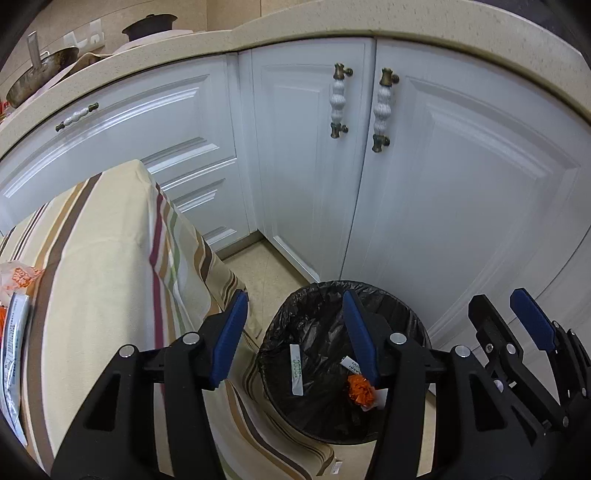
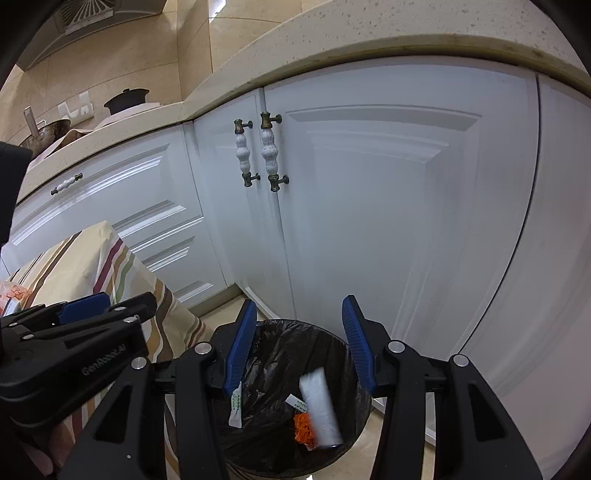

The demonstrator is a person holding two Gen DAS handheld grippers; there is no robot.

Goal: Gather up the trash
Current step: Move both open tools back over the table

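A round bin with a black liner [image 1: 314, 317] stands on the floor by the white cabinets; it also shows in the right wrist view [image 2: 280, 332]. Inside lie white sachets [image 1: 296, 369], an orange crumpled wrapper [image 1: 360, 391] and, in the right wrist view, a blurred white wrapper [image 2: 320, 410] in mid-air over the bin. My left gripper [image 1: 295, 332] is open and empty above the bin's left rim. My right gripper [image 2: 299, 343] is open above the bin, and it shows at the right of the left wrist view [image 1: 517, 321]. More wrappers [image 1: 14, 325] lie on the table at the far left.
A table with a striped cloth [image 1: 110, 266] stands left of the bin. White cabinet doors with ceramic handles [image 1: 340, 99] close off the back and right. A beige counter [image 1: 295, 37] above carries a wok [image 1: 40, 77] and a dark pot [image 1: 147, 26].
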